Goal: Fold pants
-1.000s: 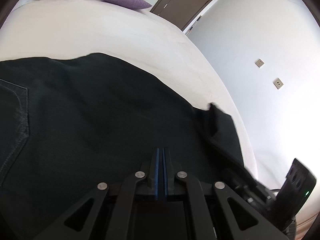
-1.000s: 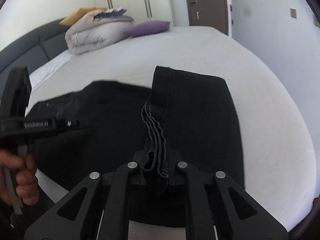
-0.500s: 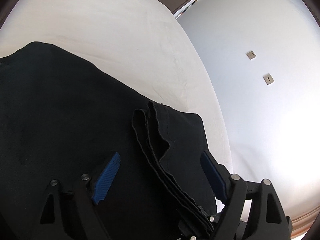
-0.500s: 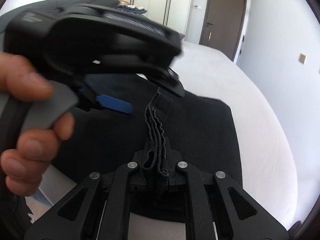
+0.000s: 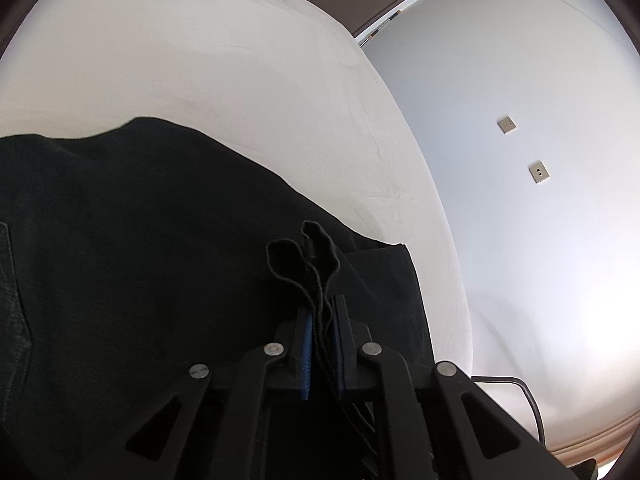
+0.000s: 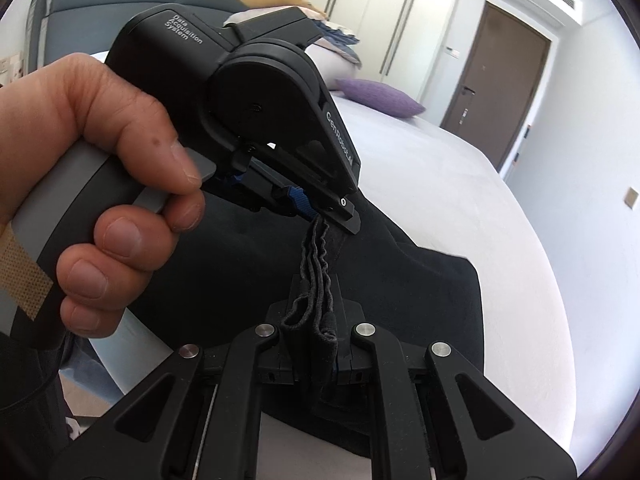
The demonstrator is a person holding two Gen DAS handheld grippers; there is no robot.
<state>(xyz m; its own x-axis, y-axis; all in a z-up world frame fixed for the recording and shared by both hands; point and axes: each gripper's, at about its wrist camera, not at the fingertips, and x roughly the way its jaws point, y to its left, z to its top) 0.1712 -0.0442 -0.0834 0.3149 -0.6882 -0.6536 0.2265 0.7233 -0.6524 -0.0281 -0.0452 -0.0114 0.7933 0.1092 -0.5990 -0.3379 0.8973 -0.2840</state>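
- The left gripper (image 5: 320, 344), wide open a moment ago, is closing on the black pants' (image 5: 140, 260) bunched hem (image 6: 316, 252).
- The right gripper (image 6: 316, 344) stays clamped on that hem; both now hold it, ready to carry the fold.

1. the pants (image 5: 132, 264) lie spread on the bed (image 5: 208, 80), at its near edge.
2. the pillow (image 6: 380, 97) rests at the far end of the bed, with piled bedding (image 6: 332, 46) just behind it to the left.
3. the door (image 6: 500, 80) stands beyond the bed's far right corner.
4. the left gripper (image 6: 322, 216) sits just beyond the right gripper (image 6: 316, 320), both on one bunched pants hem (image 6: 316, 264) that runs between them.
5. the person's hand (image 6: 100, 184) is at near left.
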